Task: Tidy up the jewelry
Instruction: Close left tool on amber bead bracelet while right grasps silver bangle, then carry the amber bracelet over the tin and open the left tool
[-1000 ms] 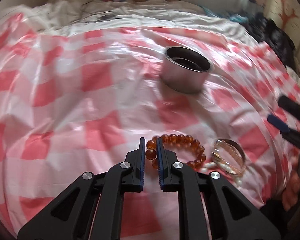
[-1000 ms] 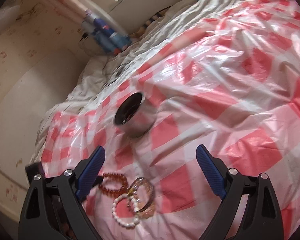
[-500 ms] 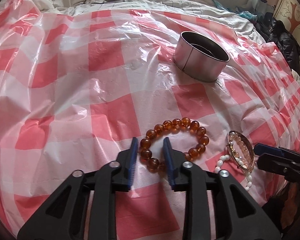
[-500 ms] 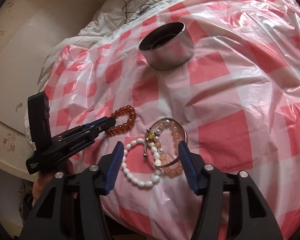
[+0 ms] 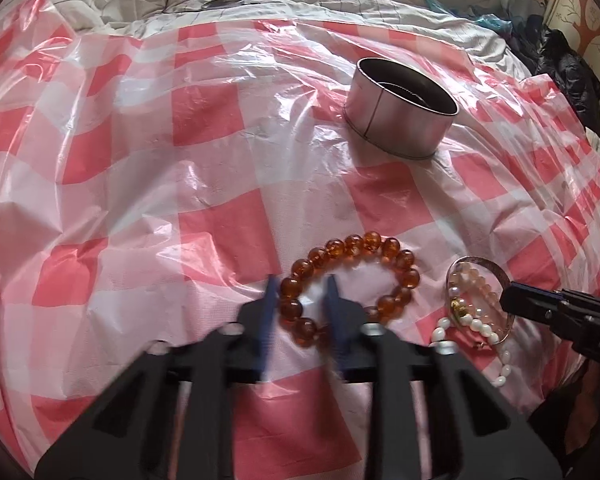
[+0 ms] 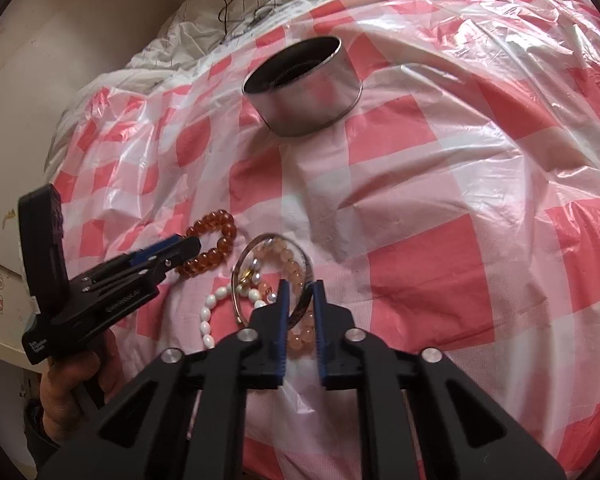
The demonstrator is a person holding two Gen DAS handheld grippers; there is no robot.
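Straddling one side of the amber bead bracelet [image 5: 350, 280], left gripper [image 5: 300, 300] has fingers apart, motion-blurred. Right gripper [image 6: 298, 300] fingers sit narrowly apart around the silver bangle [image 6: 272, 276] rim; contact unclear. Bangle lies over the pink bead bracelet [image 6: 292, 264] and white pearl bracelet [image 6: 210, 316], near the bed's front edge. Metal tin [image 5: 400, 124] stands upright, mouth up, well apart; bare checkered plastic sheet [image 5: 220, 208] between. Pearl strand partly hidden.

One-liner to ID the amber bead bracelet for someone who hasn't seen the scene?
Start at the metal tin on the checked sheet; come toward the camera to the jewelry cluster. The amber bracelet is leftmost: large glossy orange-brown beads, lying alone, between the left gripper fingers.
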